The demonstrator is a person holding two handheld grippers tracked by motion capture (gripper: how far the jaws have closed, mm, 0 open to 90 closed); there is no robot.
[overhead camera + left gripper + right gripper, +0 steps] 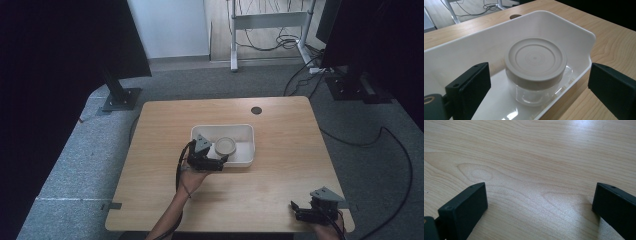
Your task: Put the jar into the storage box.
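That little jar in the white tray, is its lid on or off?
On. The beige lid sits flat atop the clear jar, which stands upright in the white tray. How tightly it is screwed cannot be told.

Lighting: dim and uneven in the high view; soft daylight in both gripper views.

High view is low-contrast and grainy; both upper corners fall to near black, while the table (pixel 280 150) is moderately lit. In the left gripper view, the jar (pixel 535 72) is sharp, with faint glare on the tray (pixel 574 35) floor; near jaws are soft. The right gripper view shows a pale sheen at upper right and soft jaw shadows on the wood.
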